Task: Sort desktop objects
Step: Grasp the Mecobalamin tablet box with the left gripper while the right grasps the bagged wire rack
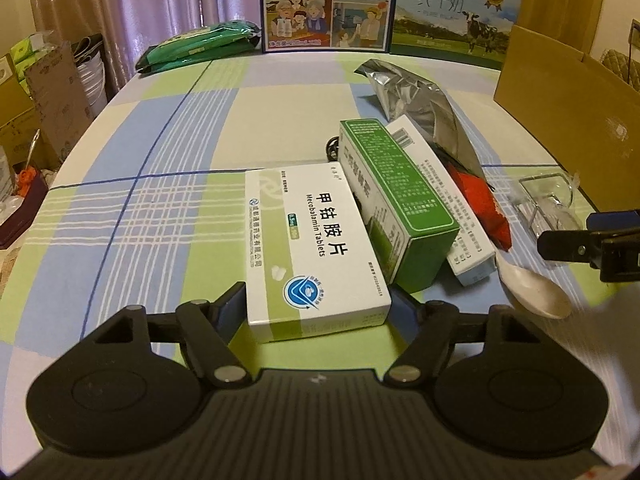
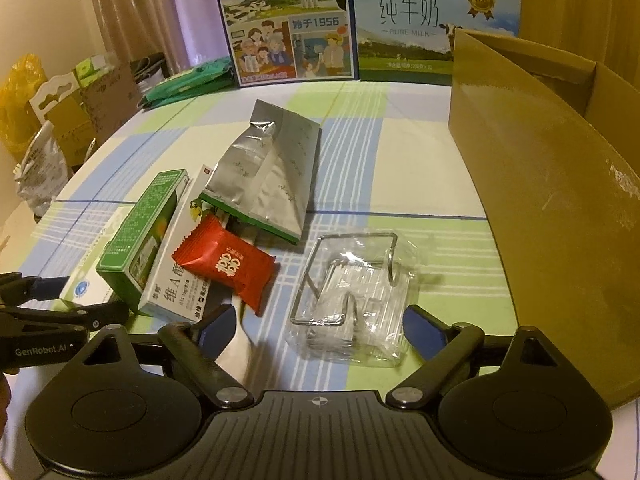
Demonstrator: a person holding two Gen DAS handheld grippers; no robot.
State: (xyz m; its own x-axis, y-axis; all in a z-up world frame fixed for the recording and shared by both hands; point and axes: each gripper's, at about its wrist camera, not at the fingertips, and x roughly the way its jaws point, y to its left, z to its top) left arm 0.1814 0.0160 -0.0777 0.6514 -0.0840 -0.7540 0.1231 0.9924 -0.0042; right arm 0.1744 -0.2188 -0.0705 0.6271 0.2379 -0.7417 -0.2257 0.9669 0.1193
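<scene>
A white tablet box [image 1: 312, 248] lies flat on the checked tablecloth, its near end between the fingers of my left gripper [image 1: 320, 306]. Both pads sit against its sides, so the gripper is shut on it. A green box [image 1: 400, 200] leans on it, beside a white and blue box [image 1: 460, 220], a red candy packet [image 2: 228, 264] and a silver foil bag [image 2: 268, 176]. My right gripper [image 2: 320, 322] is open, its fingers either side of a clear packet holding a wire hook [image 2: 352, 300]. A white spoon [image 1: 536, 288] lies under its left finger.
A large open cardboard box [image 2: 540, 200] stands on the table's right side. Two milk cartons [image 2: 292, 24] stand along the back edge, with green packs [image 1: 200, 42] at the back left. Boxes and bags crowd the floor beyond the left edge.
</scene>
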